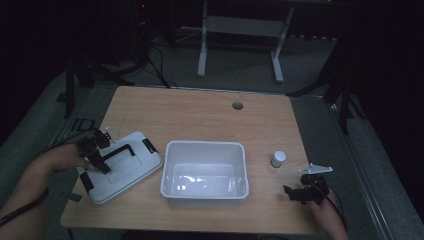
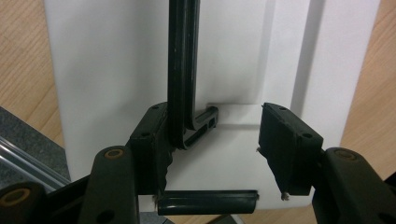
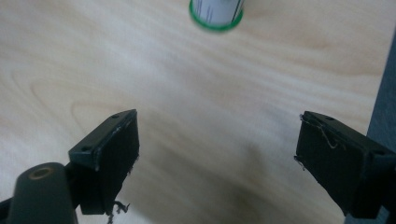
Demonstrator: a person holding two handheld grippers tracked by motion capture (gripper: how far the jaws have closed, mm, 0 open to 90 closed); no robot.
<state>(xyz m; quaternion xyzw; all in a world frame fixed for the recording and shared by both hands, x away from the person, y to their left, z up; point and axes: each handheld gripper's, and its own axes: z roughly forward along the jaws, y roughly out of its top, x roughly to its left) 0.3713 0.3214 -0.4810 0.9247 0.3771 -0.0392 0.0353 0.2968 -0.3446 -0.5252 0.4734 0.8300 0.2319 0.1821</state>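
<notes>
Item: white lid [image 1: 122, 167] with black handle [image 1: 116, 151], lying flat at 9 o'clock of the open white bin [image 1: 205, 174], near the table's left edge. Judged light, stiff, smooth plastic, likely slippery on its flat faces; the raised handle bar looked the best hold. Left gripper [image 2: 212, 154] was at the handle's corner, jaws apart, bar against one pad. Right gripper [image 3: 217, 158] hovered at 3 o'clock, jaws wide, below a small bottle [image 1: 278, 159]. Surface: pale wood table [image 1: 200, 115]. Room: dim, grey floor, desk frame [image 1: 240, 40] at 12 o'clock.
</notes>
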